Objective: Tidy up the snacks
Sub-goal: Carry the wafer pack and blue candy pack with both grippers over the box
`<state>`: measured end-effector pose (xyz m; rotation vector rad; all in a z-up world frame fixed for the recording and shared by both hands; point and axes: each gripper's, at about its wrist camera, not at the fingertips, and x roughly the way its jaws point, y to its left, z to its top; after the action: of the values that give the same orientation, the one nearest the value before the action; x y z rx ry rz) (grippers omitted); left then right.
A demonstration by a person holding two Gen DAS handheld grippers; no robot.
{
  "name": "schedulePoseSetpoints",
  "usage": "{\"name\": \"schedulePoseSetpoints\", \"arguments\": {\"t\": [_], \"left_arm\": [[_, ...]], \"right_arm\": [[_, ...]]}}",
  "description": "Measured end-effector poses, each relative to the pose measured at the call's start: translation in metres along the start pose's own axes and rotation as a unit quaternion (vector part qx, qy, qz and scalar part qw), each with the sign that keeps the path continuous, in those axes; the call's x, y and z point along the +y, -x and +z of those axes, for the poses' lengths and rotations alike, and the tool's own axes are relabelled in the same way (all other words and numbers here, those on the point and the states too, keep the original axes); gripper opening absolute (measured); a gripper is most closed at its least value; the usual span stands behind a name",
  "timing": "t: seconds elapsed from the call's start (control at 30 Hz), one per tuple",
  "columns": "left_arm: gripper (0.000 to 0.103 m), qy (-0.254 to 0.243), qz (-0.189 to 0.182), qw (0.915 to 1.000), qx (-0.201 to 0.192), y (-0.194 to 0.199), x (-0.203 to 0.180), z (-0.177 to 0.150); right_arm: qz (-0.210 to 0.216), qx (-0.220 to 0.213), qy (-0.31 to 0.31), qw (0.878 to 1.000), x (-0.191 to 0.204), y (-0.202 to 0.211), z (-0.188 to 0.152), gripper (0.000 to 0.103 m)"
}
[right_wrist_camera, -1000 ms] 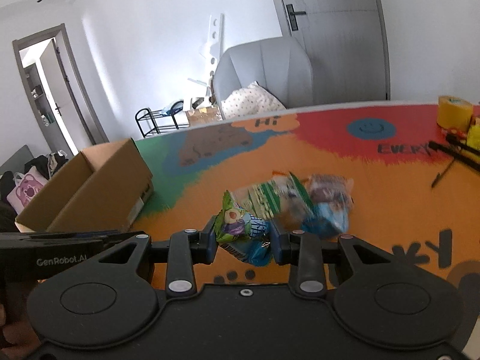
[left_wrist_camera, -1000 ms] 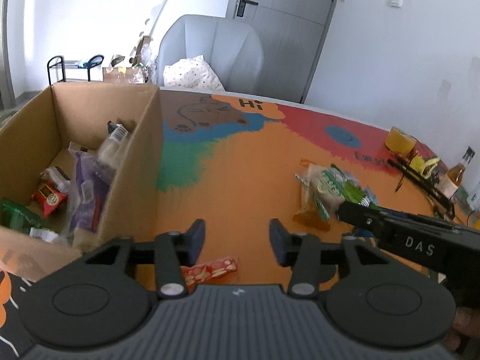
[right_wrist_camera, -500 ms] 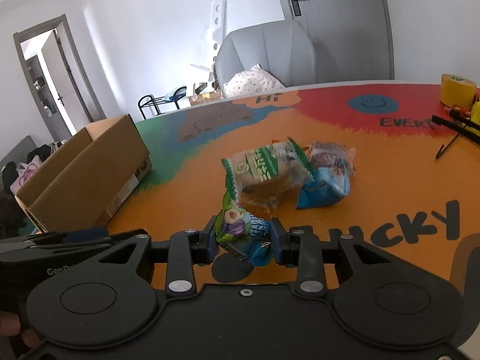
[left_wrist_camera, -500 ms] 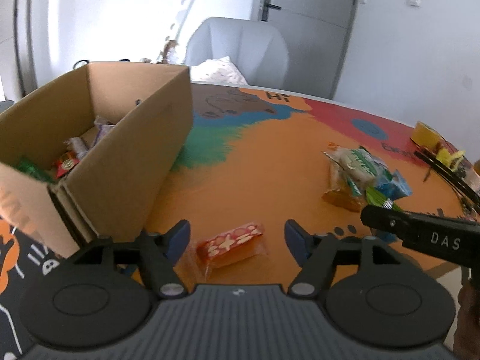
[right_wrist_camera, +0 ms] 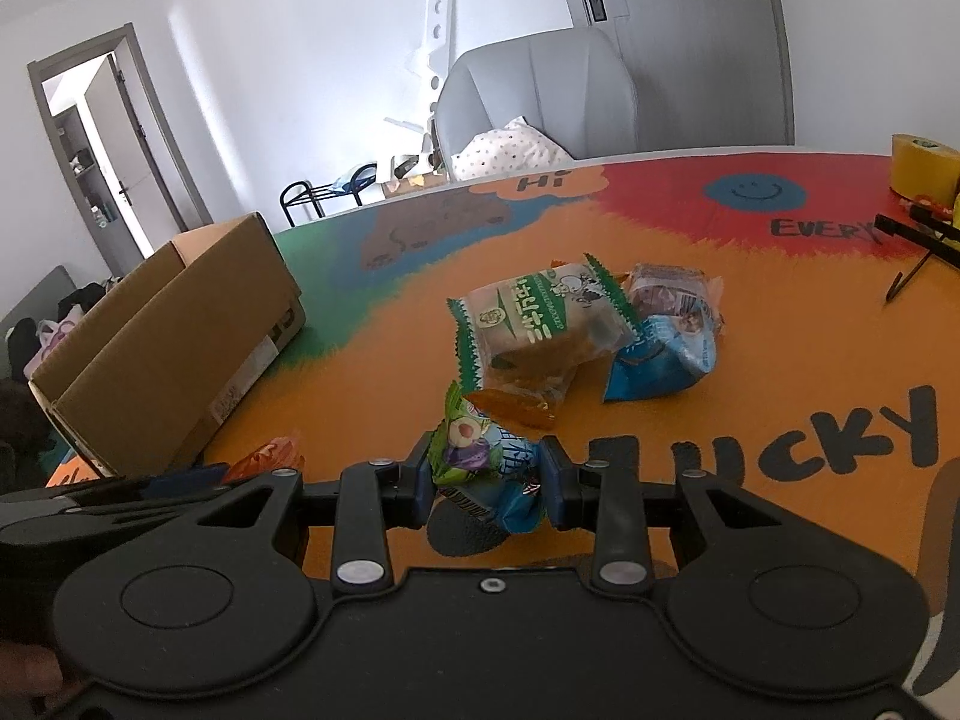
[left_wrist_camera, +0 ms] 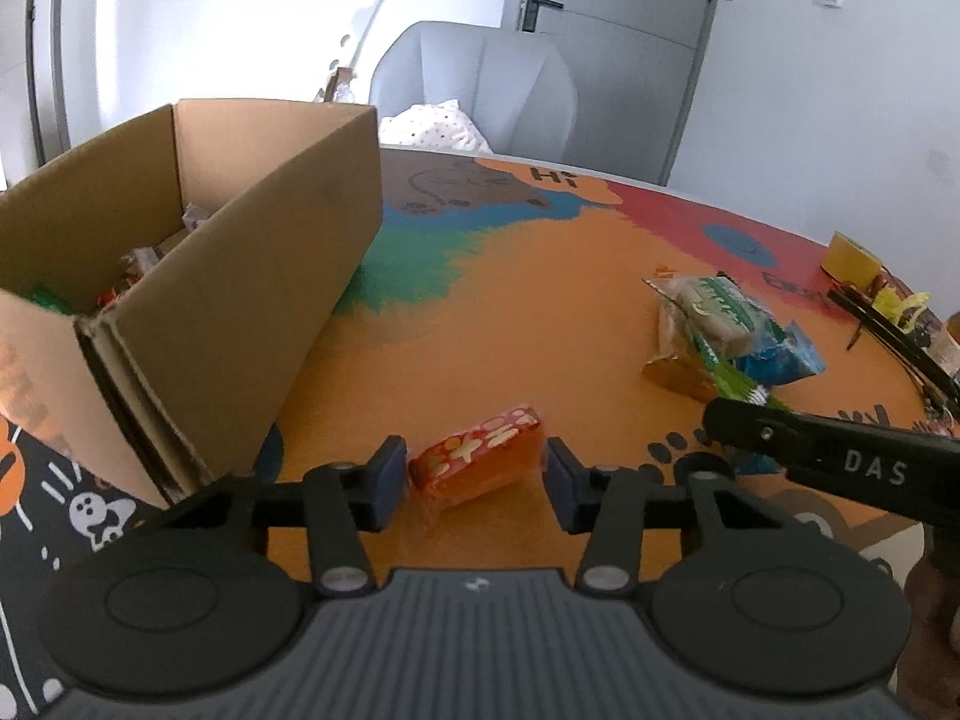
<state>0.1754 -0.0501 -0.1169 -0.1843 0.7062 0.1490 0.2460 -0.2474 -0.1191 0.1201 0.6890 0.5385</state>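
Closing left gripper (left_wrist_camera: 471,483) on red bar (left_wrist_camera: 478,462); pads not yet touching.
Right gripper (right_wrist_camera: 486,483) is clamping green pouch (right_wrist_camera: 483,465); both are needing transfer into box (left_wrist_camera: 252,300).

Contents of the cardboard box (left_wrist_camera: 252,276) are largely screened by its near wall; only wrapper scraps show, too small to identify. The box's left end is cut by the frame edge. The tape roll (right_wrist_camera: 924,165) is cropped at the right edge. A blue packet (left_wrist_camera: 780,360) lies partly behind the right gripper's (right_wrist_camera: 485,474) arm. Print on the green-striped snack (right_wrist_camera: 534,318) is unreadable.
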Motion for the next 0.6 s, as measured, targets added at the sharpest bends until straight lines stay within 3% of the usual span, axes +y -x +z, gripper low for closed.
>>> {"name": "schedulePoseSetpoints", "arguments": {"t": [0.23,0.6], "left_arm": [[0.042,-0.005,-0.014,0.9999,-0.005,0.004,-0.005,0.005],[0.042,0.004,-0.015,0.9986,-0.051,0.029,0.006,0.035]], "right_arm": [[0.002,-0.007,0.005,1.000,0.004,0.003,0.006,0.033],[0.016,-0.029,0.019,0.999,0.026,0.007,0.027,0.033]]}}
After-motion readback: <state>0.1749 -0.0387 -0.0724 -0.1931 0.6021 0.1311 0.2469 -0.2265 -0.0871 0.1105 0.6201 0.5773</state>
